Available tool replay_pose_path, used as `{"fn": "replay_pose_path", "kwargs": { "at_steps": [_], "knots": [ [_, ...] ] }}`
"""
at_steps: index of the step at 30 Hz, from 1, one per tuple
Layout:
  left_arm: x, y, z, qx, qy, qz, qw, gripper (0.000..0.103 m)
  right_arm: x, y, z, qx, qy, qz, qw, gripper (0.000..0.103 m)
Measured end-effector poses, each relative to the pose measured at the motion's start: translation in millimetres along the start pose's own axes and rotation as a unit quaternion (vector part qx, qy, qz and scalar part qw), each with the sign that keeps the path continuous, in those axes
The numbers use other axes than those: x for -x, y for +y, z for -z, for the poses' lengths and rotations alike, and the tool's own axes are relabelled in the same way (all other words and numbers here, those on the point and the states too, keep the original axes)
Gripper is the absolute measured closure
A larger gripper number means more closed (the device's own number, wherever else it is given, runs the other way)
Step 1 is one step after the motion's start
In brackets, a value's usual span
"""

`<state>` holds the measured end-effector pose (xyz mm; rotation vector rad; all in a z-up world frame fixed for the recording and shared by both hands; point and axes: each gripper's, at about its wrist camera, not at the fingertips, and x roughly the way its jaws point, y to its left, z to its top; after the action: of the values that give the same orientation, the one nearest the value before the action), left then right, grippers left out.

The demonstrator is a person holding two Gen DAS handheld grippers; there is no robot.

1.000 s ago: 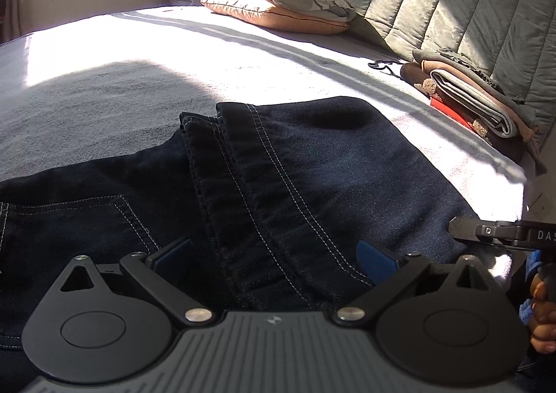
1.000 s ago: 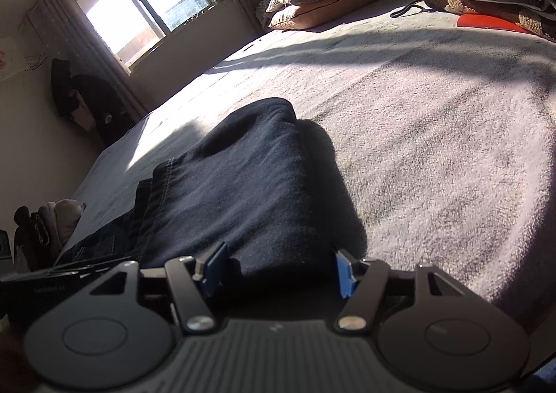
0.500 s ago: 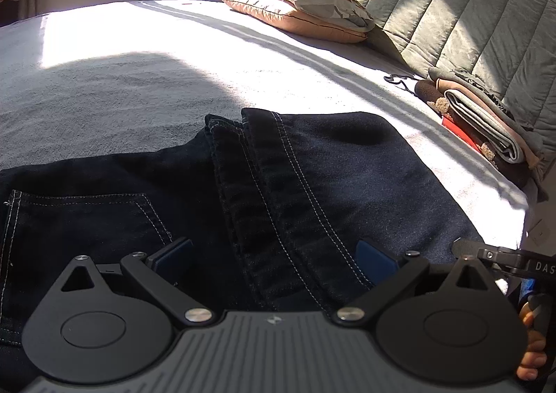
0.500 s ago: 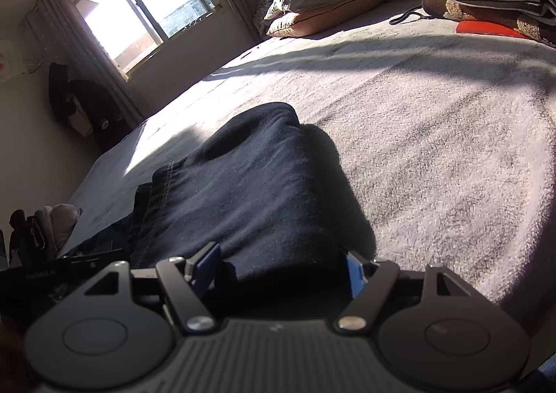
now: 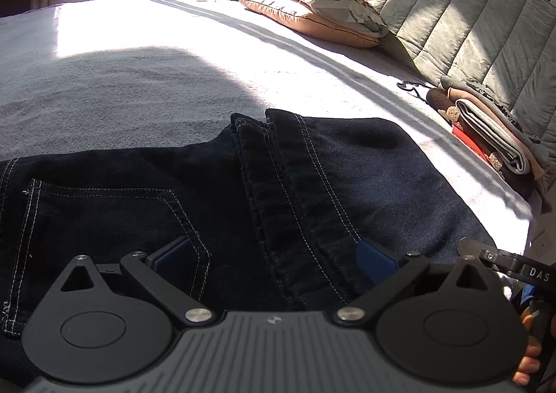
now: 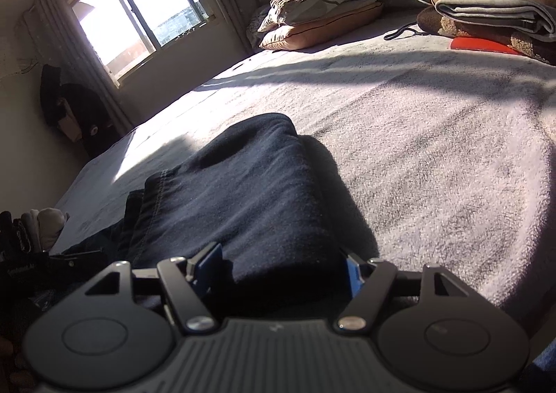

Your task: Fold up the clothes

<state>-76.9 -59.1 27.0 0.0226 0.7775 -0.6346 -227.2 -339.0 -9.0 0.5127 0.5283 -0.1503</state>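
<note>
Sunlit bed, quilted headboard, window.

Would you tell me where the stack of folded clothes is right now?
The stack of folded clothes sits at the right of the left wrist view, on the bed against the quilted headboard, beyond the jeans.

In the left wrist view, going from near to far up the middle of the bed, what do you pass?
Left gripper → dark jeans with the folded legs on top → bare grey blanket, shaded then sunlit → two stacked pillows by the quilted headboard.
</note>
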Motion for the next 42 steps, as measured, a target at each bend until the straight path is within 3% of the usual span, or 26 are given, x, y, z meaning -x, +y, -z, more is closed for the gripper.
{"fn": "replay_pose_path", "kwargs": {
  "at_steps": [2,4,8,10,15,19,26,29,31,38,42],
  "knots": [
    [-3,-7,4,-0.037,0.002,-0.017,0.9992,0.000,6,12,2,0.042,-0.028,0.017,0.999,0.053],
    [-4,-11,6,-0.053,0.000,-0.024,0.9983,0.000,14,30,5,0.103,-0.062,0.028,0.992,0.061],
    [-3,-6,5,-0.048,0.001,-0.016,0.9987,0.000,27,71,18,0.234,-0.125,0.050,0.963,0.067],
    [-1,-1,4,-0.039,0.003,-0.009,0.9992,0.000,29,82,21,0.261,-0.139,0.056,0.954,0.068],
    [6,13,1,-0.015,-0.001,-0.009,0.9999,0.000,38,95,12,0.273,-0.156,0.050,0.948,0.070],
    [14,23,-4,0.000,-0.005,-0.018,0.9998,0.000,45,115,9,0.304,-0.175,0.050,0.935,0.070],
    [49,84,-23,0.095,-0.039,-0.036,0.9941,0.000,52,163,17,0.372,-0.208,0.040,0.904,0.071],
    [77,128,-33,0.157,-0.062,-0.046,0.9846,0.000,52,189,24,0.386,-0.213,0.022,0.897,0.072],
    [102,164,-34,0.215,-0.081,-0.035,0.9725,0.000,53,209,30,0.402,-0.220,0.005,0.889,0.073],
    [170,253,-10,0.375,-0.155,-0.022,0.9137,0.000,41,302,70,0.474,-0.236,-0.068,0.845,0.074],
    [181,271,-1,0.406,-0.158,-0.005,0.8999,0.000,12,354,114,0.510,-0.199,-0.114,0.829,0.074]
  ]
}}
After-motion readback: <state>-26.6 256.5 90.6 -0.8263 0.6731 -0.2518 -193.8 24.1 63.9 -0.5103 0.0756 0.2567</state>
